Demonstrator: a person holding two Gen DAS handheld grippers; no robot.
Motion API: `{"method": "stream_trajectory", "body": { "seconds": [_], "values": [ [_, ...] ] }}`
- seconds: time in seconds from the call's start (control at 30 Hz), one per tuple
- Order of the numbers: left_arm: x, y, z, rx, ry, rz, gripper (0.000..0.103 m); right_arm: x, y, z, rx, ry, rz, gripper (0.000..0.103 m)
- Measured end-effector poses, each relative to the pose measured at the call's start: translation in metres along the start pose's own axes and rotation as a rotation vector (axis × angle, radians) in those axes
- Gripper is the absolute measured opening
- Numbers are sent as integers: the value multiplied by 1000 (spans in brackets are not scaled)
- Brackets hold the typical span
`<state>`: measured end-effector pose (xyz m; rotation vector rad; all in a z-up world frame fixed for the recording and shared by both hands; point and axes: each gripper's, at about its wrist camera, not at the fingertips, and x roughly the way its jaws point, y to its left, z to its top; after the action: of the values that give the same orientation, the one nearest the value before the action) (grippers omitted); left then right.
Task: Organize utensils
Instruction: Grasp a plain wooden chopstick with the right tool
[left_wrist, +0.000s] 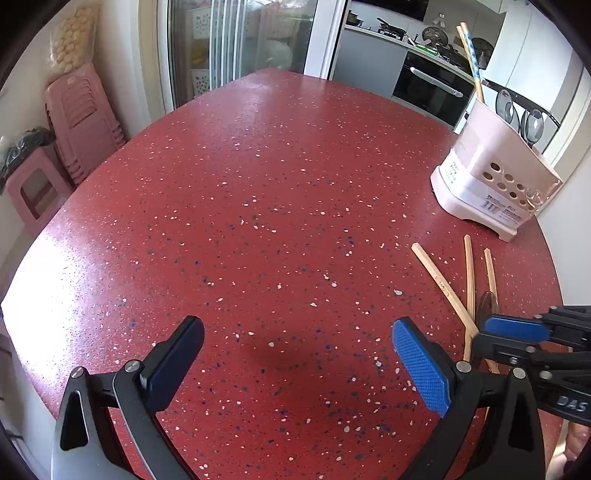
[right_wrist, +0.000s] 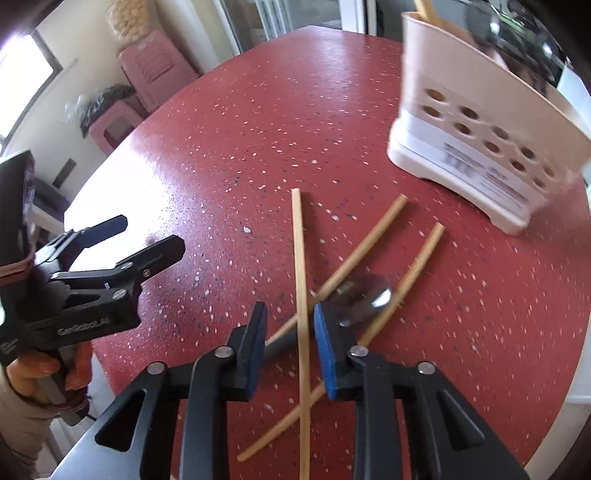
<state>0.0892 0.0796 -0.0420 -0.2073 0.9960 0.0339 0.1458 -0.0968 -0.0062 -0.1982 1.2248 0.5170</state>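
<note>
left gripper (left_wrist: 297, 350): mine, jaws spread wide, holds nothing, hangs over a bare part of the table.
right gripper (right_wrist: 290, 326): jaws partly apart, narrow gap, one chopstick runs through the gap; can't tell if the pads touch it.
table (left_wrist: 258, 184): red with pale speckles, rounded edge.
chopsticks (right_wrist: 301, 295): three loose wooden ones on the table, near my right gripper; the straight one crosses over the two slanted ones.
spoon (right_wrist: 364, 291): metal, bowl lies among the slanted chopsticks, just ahead of my right gripper's right pad; blurred, handle mostly hidden under the gripper.
utensil holder (left_wrist: 491, 173): pale pink, round holes in front wall, white base, label strip; stands upright at the table's right edge, apart from the loose chopsticks.
in the holder: chopsticks (left_wrist: 471, 59) stick up from the left end, two spoons (left_wrist: 521, 116) from the right part.
stools (left_wrist: 79, 118): pink plastic stack beyond the table, by the wall.
</note>
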Motion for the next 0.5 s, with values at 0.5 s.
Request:
{"method": "stream_trajectory", "body": {
  "seconds": [0.5],
  "values": [
    [8,-37,4,94,44,-71,103,-4,-25,-8,98,-29,4,6]
  ]
}}
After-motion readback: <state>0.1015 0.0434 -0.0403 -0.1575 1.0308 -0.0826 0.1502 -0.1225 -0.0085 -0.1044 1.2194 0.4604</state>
